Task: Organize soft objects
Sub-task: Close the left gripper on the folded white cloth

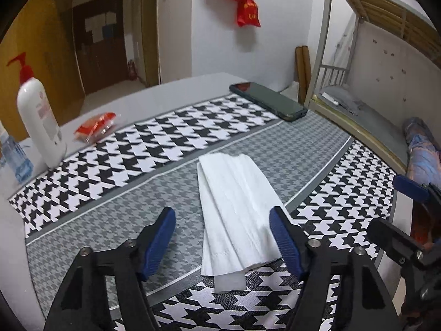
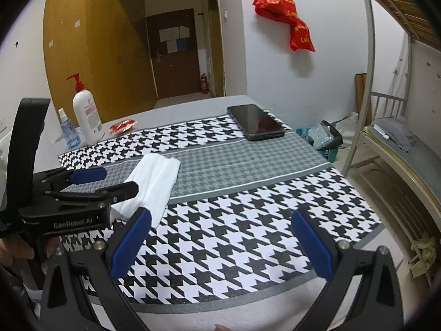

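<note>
A folded white tissue (image 1: pixel 237 209) lies flat on the houndstooth mat (image 1: pixel 165 138); it also shows in the right wrist view (image 2: pixel 155 182). My left gripper (image 1: pixel 223 220) is open, its blue fingertips on either side of the tissue's near half, just above it. It shows from the side in the right wrist view (image 2: pixel 115 180). My right gripper (image 2: pixel 220 226) is open and empty over the black-and-white band of the mat (image 2: pixel 248 220), to the right of the tissue. Its body shows at the right edge of the left wrist view (image 1: pixel 408 237).
A black phone (image 1: pixel 268 100) (image 2: pixel 255 121) lies at the mat's far edge. A white pump bottle (image 1: pixel 38 113) (image 2: pixel 86 115), a blue spray bottle (image 2: pixel 67 132) and a red packet (image 1: pixel 95 127) (image 2: pixel 122 125) stand at the far left. A metal bunk bed (image 2: pixel 386 127) is on the right.
</note>
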Demonstrator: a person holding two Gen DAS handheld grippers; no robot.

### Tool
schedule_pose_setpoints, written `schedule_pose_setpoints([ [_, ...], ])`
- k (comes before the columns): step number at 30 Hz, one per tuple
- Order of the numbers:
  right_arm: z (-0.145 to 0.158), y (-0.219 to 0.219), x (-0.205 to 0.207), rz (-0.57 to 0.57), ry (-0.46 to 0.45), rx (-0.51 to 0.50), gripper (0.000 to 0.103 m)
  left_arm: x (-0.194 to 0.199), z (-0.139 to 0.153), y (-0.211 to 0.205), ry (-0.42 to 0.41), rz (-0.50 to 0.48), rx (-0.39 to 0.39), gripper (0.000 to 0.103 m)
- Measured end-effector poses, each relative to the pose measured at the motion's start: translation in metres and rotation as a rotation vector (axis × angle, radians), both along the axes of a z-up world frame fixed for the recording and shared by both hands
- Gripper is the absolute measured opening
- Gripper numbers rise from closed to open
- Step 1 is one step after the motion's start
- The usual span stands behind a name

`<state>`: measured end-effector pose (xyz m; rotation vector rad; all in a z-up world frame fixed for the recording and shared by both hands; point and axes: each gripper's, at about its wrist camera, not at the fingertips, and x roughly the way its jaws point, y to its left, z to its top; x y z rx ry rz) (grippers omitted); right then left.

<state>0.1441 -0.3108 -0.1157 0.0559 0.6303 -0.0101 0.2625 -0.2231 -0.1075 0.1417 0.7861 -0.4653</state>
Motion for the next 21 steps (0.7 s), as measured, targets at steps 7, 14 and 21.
schedule_pose_setpoints([
  [7,-0.003,0.008,0.003,0.067,0.007,0.004,0.098,0.009,-0.007,-0.002,0.053,0.0,0.005,0.054],
  [14,-0.009,0.022,0.008,0.143,0.04,-0.009,0.093,0.016,-0.011,-0.002,0.08,0.002,-0.003,0.041],
  [21,-0.011,0.032,0.011,0.178,0.057,-0.016,0.093,0.018,-0.009,0.0,0.073,-0.002,-0.039,0.021],
])
